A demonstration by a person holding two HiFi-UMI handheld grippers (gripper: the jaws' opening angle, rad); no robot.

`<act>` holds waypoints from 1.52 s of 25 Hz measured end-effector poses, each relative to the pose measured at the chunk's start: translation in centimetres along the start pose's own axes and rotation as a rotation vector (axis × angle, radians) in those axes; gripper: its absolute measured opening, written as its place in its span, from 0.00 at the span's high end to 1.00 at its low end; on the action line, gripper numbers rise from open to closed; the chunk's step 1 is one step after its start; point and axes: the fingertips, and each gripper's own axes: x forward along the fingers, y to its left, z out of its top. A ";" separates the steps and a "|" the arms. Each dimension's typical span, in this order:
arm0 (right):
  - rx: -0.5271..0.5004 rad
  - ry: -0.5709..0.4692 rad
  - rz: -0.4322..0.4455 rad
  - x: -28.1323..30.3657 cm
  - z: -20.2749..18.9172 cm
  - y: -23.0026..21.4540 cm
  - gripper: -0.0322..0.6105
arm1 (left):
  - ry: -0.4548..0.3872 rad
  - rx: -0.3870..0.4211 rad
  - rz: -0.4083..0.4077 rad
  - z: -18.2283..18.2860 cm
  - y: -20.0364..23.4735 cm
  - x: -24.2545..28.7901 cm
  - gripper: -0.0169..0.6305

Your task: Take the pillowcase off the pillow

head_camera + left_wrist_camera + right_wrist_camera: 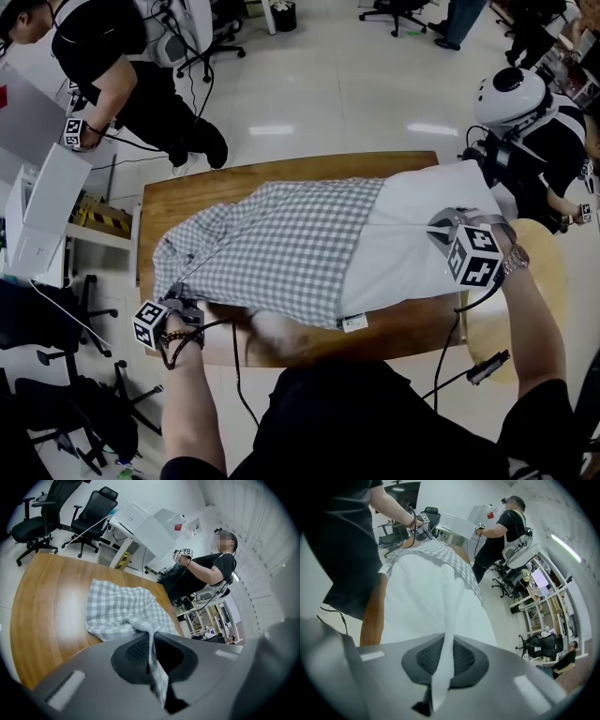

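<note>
The fingers [133, 651] of the left gripper [151, 660] pinch a corner of the checked pillowcase [272, 248], the fingers [461, 658] of the right gripper [442, 663] pinch the white pillow [412, 234], and the pillow lies on the wooden desk [187, 202], half out of the pillowcase.

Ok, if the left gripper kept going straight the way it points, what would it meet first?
The left gripper is shut on the checked pillowcase, so it would push into that bunched cloth first. Beyond it comes probably the wooden table, though depth is unclear.
</note>
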 end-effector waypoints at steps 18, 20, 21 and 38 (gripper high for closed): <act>0.093 0.114 -0.026 -0.1 -2.1 0.9 0.93 | -0.074 0.023 0.006 6.1 0.8 -3.4 0.95; 0.111 0.129 -0.034 -0.2 -2.3 1.0 0.93 | -0.081 0.018 0.011 6.7 1.2 -3.8 0.95; 0.122 0.138 -0.040 -0.3 -2.4 1.0 0.93 | -0.087 0.016 0.013 7.0 1.4 -4.0 0.95; 0.449 0.274 -0.190 -0.7 -6.7 1.2 0.93 | -0.059 0.074 0.013 8.7 4.6 -5.4 0.95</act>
